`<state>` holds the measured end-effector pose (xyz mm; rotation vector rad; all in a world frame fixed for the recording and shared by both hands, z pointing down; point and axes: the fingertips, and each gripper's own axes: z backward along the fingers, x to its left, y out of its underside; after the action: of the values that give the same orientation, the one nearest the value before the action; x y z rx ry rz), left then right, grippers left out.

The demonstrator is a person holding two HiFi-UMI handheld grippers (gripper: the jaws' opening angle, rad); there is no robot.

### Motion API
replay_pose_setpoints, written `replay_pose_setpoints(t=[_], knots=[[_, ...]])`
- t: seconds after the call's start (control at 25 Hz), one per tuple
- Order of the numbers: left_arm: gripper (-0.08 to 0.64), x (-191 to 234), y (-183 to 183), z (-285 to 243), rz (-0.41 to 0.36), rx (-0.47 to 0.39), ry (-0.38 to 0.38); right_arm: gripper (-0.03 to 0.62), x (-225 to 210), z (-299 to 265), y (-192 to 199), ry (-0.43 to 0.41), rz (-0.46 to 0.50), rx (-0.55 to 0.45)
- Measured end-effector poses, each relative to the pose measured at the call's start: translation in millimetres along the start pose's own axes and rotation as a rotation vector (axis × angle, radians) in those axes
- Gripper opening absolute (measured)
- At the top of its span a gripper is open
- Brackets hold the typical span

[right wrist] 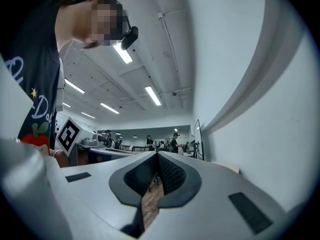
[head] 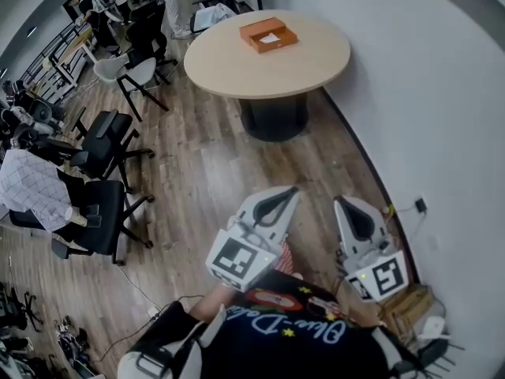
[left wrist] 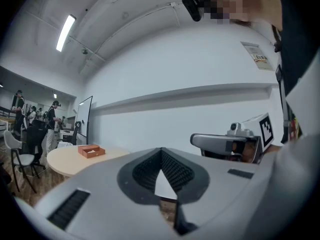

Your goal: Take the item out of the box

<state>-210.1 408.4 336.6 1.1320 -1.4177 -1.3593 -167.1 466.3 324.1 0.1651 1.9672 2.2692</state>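
Observation:
An open orange box (head: 268,35) lies on the far side of a round beige table (head: 237,65), with a white item (head: 271,39) in one half. From the left gripper view the box (left wrist: 91,150) looks small and distant on the table (left wrist: 65,163). Both grippers are held close to my chest over the wood floor, far short of the table. My left gripper (head: 293,190) is shut with nothing in it, its tips meeting (left wrist: 161,149). My right gripper (head: 340,201) is shut and empty too (right wrist: 156,154), and shows side-on in the left gripper view (left wrist: 227,143).
Black and white office chairs (head: 102,144) crowd the left. A white wall (head: 442,117) runs along the right, with a cardboard box (head: 406,306) at its foot. The table's dark pedestal (head: 274,117) stands ahead. People work at desks far off (right wrist: 160,144).

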Motion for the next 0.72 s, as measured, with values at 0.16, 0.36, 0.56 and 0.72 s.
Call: replay_pose_setpoints(t=[0.16,0.36,0.56,0.72], knots=[[-0.015,6,-3,-16,-0.011,-0.003,0.008,-0.003,-14,-7,3,-0.01,0.032,0.009],[-0.015,25,-3,-41,0.008,-0.005,0.011,-0.003,-34,-30,1,-0.022,0.034,0.016],[-0.015,48,-6,-64,0.016,-0.014,-0.004,-0.003,-57,-52,2,-0.024,0.041,0.042],[-0.015,67,-2,-82,0.02,0.003,-0.013,-0.002,-74,-72,6,-0.05,0.042,0.047]])
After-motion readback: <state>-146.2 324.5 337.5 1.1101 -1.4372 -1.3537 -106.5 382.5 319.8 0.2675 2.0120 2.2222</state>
